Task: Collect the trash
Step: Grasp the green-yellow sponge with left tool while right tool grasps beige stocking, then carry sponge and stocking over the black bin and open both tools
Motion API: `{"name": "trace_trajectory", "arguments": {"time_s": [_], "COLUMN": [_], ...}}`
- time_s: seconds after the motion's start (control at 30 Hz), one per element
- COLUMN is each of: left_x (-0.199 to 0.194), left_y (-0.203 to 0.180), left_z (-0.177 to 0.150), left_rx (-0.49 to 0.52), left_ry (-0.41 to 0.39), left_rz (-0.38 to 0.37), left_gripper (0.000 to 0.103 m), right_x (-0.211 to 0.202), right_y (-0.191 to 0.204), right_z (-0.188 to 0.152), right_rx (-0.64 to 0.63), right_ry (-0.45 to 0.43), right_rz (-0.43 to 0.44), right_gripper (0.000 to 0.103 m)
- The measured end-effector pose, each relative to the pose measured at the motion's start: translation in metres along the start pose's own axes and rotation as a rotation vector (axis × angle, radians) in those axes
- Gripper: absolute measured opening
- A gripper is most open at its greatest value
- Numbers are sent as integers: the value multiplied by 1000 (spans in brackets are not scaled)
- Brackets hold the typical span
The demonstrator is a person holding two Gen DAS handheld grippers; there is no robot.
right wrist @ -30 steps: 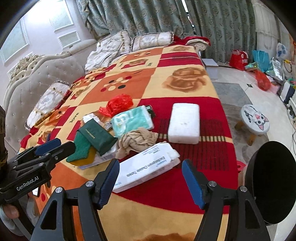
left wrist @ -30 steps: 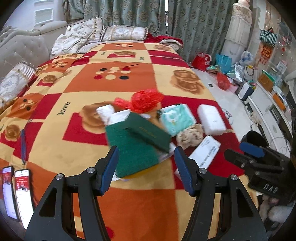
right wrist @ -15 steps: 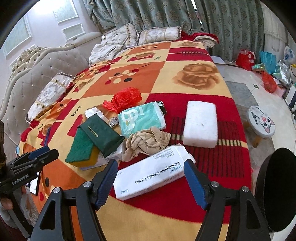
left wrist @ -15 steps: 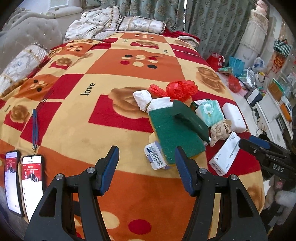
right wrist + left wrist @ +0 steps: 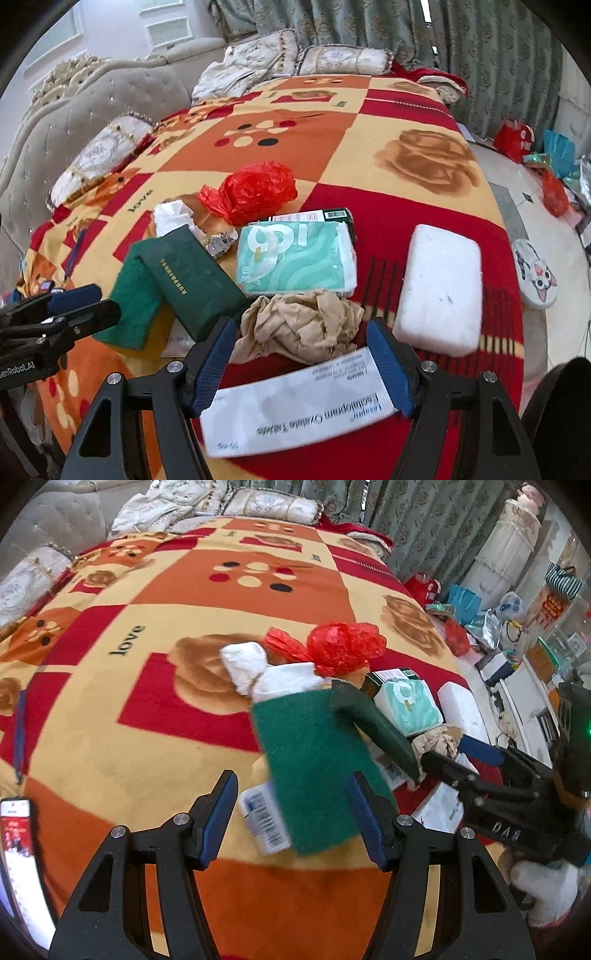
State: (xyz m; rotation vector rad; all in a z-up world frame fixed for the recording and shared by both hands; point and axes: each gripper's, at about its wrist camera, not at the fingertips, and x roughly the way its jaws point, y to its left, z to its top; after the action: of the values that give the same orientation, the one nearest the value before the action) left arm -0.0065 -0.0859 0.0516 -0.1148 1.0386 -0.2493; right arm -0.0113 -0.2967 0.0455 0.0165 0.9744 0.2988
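Note:
A heap of trash lies on the patterned bed cover (image 5: 110, 720). In it are a red plastic bag (image 5: 255, 192), white tissue (image 5: 247, 664), a teal tissue pack (image 5: 295, 258), a dark green box (image 5: 192, 277) and a white foam block (image 5: 439, 291). My left gripper (image 5: 291, 819) is open just above the near end of a green scouring pad (image 5: 314, 760) and a small barcode box (image 5: 262, 819). My right gripper (image 5: 301, 365) hovers over a long white medicine box (image 5: 295, 410), just short of crumpled brown paper (image 5: 303, 325). Its jaws are closing, and the pads are not pressing on anything.
Two phones (image 5: 18, 849) lie at the bed's near left edge. A black bin (image 5: 561, 417) stands low on the right beside the bed, with a cat-face stool (image 5: 535, 273) on the floor beyond. Pillows (image 5: 343, 59) line the far end. Bags (image 5: 461, 602) clutter the floor.
Both grippers have dropped closer to the heap. The green pad now lies between the left fingers. The white box and the brown paper have come up to the right fingers.

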Motion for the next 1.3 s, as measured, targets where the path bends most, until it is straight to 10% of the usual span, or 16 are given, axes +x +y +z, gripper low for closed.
{"name": "trace_trajectory", "arguments": {"time_s": [0.13,0.23,0.47,1.3], "left_x": [9,8,-17,-99], "left_y": [-5,-10,-3,-97], "left_z": [7,10,14,13], "left_rx": [-11,3,-11,148], "left_ry": [-1,-12,-46,-187], "left_rz": [-35,-51,-108,-271], "left_gripper": [60,39,13,7], "right_x": [11,6,-38,-139], "right_y": [-1,-2,1,-53], "right_z": [0,0,-2,-53], "right_rx": [-19,-14,6,116], "right_ry": [4,-13,-113,-232], "right_rz": [8,24,86,-5], "right_gripper": [45,37,36,36]}}
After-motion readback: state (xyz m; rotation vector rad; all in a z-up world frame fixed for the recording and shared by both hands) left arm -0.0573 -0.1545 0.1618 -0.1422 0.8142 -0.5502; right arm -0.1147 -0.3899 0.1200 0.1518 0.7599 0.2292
